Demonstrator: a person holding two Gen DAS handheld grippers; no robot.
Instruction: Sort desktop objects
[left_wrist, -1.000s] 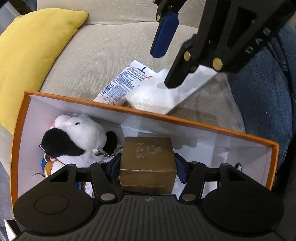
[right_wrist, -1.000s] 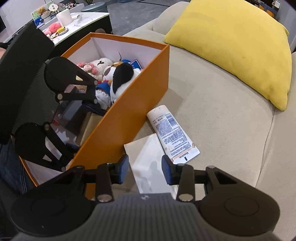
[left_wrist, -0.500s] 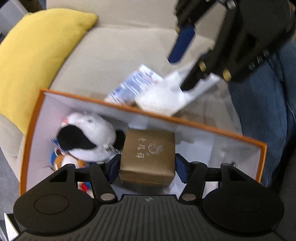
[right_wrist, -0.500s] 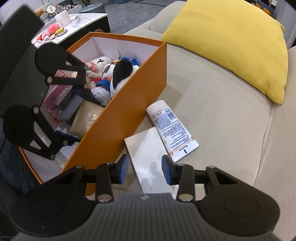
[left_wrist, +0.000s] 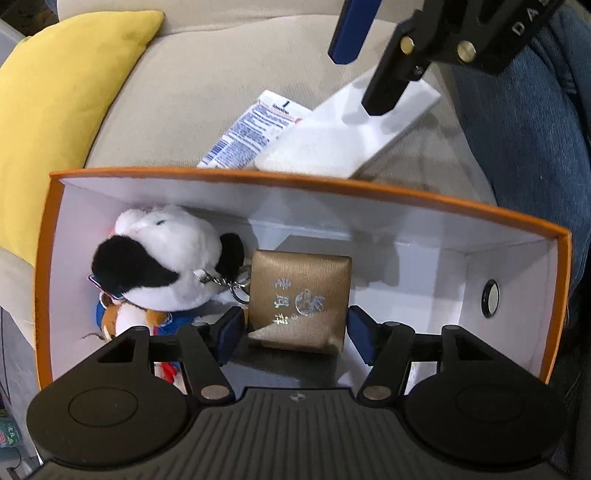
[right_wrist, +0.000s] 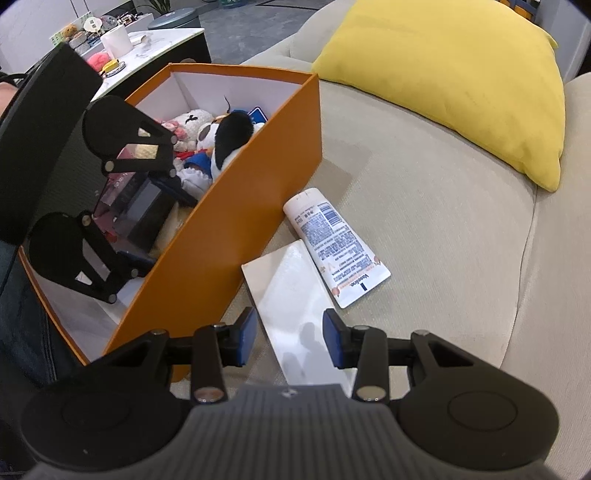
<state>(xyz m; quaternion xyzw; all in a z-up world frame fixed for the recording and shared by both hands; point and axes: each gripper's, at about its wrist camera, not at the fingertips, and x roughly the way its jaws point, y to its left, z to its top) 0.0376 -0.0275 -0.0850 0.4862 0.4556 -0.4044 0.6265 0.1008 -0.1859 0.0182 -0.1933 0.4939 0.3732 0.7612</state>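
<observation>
We see a beige fabric sofa with a yellow cushion at its back. On the seat stands a tall orange cardboard box with white inside, holding a black-and-white plush toy and a gold square gift box. Our left gripper reaches down into it; its jaws have just been opening, and the blue pads now stand just off the gold box's sides, so it is let go. Beside the orange box lie a flat white rectangular box and a white lotion tube, touching. Our right gripper hovers over the white box, jaws parted, holding nothing.
</observation>
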